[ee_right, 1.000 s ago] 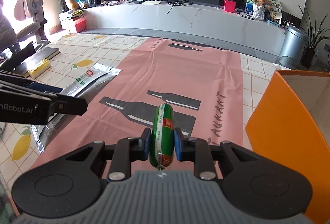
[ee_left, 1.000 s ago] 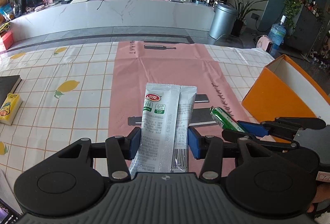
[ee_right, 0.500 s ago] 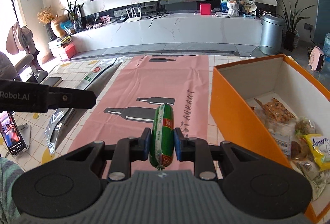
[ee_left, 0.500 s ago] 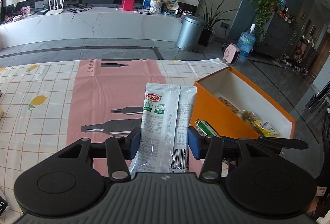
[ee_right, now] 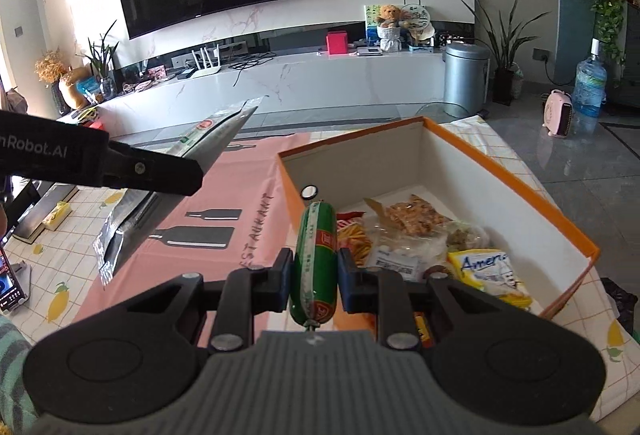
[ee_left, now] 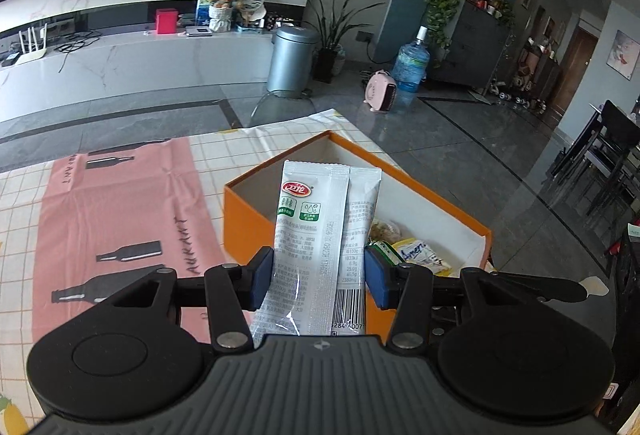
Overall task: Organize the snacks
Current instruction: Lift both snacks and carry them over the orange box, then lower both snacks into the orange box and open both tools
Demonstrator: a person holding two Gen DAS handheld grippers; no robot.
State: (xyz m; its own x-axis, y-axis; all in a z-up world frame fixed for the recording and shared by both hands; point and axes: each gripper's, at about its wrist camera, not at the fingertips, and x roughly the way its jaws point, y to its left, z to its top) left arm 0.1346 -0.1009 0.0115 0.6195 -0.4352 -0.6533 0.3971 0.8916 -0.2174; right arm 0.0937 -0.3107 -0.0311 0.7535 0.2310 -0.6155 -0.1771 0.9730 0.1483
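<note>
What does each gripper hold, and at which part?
Left gripper: white packet, gripped by its side edges in its lower half. Right gripper: green sausage, gripped at its lower half.

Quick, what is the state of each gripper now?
Left gripper: closed on the white snack packet.
Right gripper: closed on the green sausage.

The left gripper (ee_left: 319, 277) sits level, its fingers (ee_left: 262, 277) clamped on a white packet (ee_left: 320, 235); the right gripper (ee_right: 313, 275) fingers (ee_right: 347, 279) squeeze a green sausage (ee_right: 314, 255).
</note>
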